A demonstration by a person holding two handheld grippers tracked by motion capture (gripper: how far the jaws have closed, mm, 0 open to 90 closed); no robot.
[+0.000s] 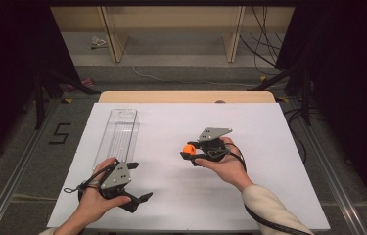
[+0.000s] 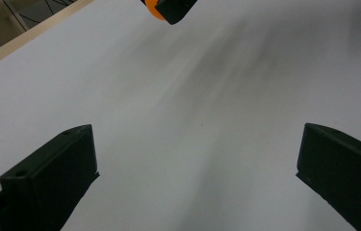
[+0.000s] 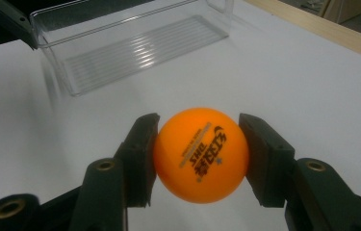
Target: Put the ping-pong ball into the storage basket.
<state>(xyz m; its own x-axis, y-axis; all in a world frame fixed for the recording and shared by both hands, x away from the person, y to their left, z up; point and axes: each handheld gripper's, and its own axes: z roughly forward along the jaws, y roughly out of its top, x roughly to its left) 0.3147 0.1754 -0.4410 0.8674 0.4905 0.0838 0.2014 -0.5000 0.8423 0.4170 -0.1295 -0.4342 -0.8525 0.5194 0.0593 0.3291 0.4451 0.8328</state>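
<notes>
One orange ball [image 3: 200,154] clamped in right gripper [image 1: 190,152]; left gripper [image 1: 138,183] released, idle. Carry step; next likely: drop into clear tray [image 1: 117,134].

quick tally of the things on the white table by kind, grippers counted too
orange ball: 1, clamped in the right gripper
clear plastic tray: 1, empty, lying on the white table
handheld grippers: 2, the left gripper with its jaws wide apart
total: 4

Bright orange ball [image 3: 200,155] with dark printed lettering, sitting between black jaws. A clear, ribbed plastic tray [image 3: 135,43] rests on the white table [image 1: 249,132], which has a pale wood edge.
</notes>
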